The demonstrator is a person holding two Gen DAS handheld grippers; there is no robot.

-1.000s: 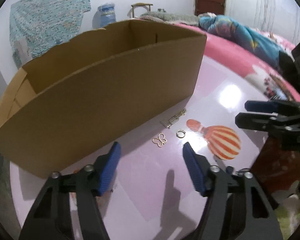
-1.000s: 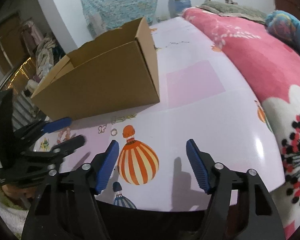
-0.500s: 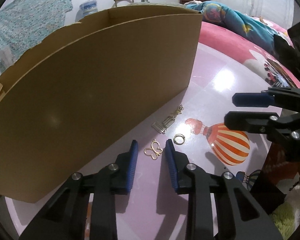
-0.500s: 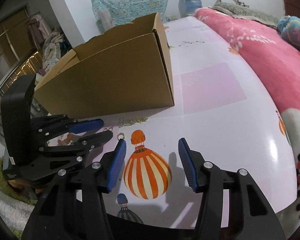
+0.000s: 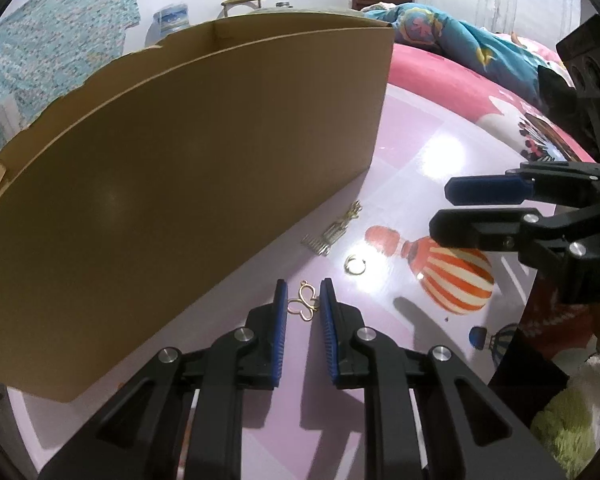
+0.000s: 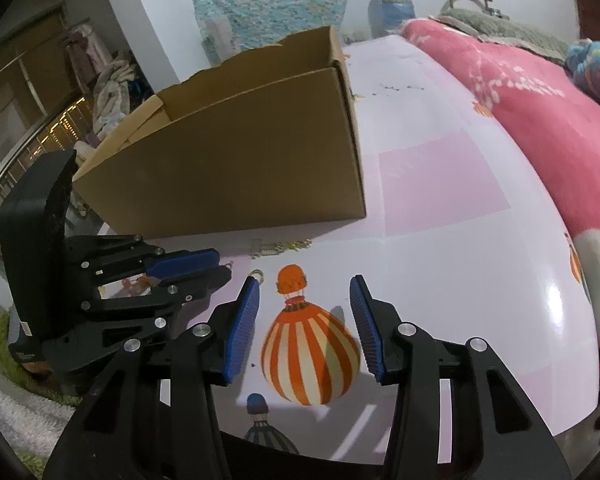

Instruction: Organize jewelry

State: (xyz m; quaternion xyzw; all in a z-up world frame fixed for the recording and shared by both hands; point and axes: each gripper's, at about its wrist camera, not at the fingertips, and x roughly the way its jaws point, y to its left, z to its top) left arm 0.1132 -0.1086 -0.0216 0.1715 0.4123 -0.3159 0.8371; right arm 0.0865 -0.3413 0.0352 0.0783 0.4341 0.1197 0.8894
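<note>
A gold butterfly pendant [image 5: 303, 303] lies on the pink table between the blue pads of my left gripper [image 5: 303, 292]. The jaws stand narrow on either side of it; I cannot tell whether the pads touch it. A small gold ring [image 5: 355, 265] lies just right of it and shows in the right wrist view [image 6: 257, 274]. A comb-like gold piece [image 5: 332, 232] lies by the box wall, also in the right wrist view [image 6: 278, 246]. My right gripper [image 6: 304, 312] is open and empty over the printed orange balloon [image 6: 310, 354]. It also shows in the left wrist view [image 5: 456, 208].
An open cardboard box [image 5: 172, 184] stands just behind the jewelry, also in the right wrist view [image 6: 236, 160]. A pink blanket [image 6: 532, 112] covers the bed to the right. The table's front edge [image 6: 380, 456] is near my right gripper.
My left gripper moved forward and down to the butterfly pendant and its jaws narrowed around it. My right gripper moved closer to the table and its jaws narrowed a little.
</note>
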